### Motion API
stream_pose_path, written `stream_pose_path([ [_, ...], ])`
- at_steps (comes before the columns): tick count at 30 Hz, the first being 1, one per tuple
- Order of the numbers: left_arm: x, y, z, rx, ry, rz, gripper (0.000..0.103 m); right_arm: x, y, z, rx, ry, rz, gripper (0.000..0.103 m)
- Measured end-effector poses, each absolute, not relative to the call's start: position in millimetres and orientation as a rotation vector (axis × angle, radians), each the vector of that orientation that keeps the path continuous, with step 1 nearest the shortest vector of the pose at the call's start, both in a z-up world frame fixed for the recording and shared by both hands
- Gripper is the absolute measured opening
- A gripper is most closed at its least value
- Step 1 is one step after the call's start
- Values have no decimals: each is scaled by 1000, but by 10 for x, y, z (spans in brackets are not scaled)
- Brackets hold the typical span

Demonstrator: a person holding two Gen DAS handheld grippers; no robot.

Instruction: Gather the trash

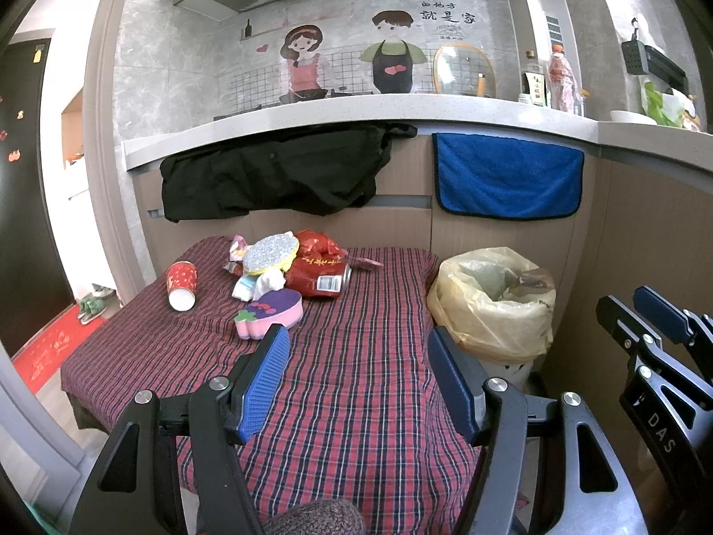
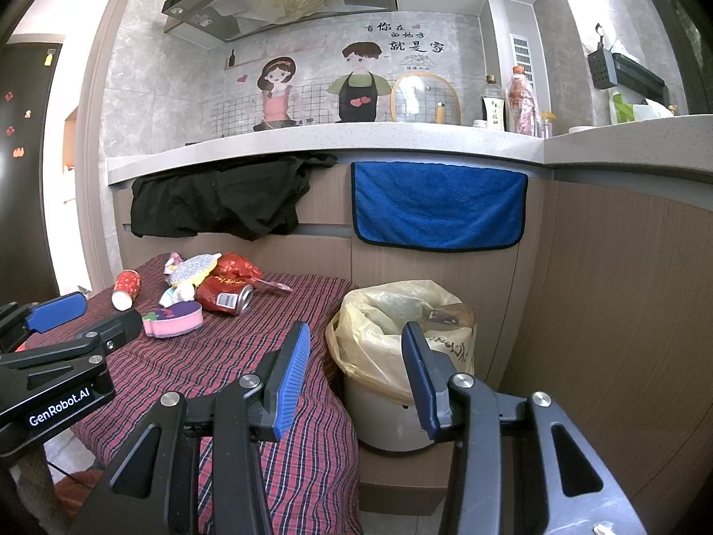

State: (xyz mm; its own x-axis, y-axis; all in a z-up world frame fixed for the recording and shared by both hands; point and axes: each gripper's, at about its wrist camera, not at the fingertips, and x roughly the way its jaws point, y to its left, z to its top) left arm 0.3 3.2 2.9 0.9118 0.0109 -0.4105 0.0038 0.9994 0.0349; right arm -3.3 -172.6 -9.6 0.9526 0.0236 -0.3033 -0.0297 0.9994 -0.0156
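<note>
Left gripper [image 1: 356,347] spread over bare tablecloth [image 1: 356,401], right gripper [image 2: 356,347] spread at table edge beside bin [image 2: 401,401].

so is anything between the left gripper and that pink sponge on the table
Nothing visible. The left gripper is open over bare plaid cloth, and the pink and purple sponge lies just ahead of its left finger, the nearest piece of the trash pile. The lined bin stands to the right.
</note>
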Motion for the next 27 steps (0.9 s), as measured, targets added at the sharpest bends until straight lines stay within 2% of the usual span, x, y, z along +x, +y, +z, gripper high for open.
stream_pose_path([
  [27,4,101,0,24,431,13,65,-37,-1728,-95,-22,307,21,41],
])
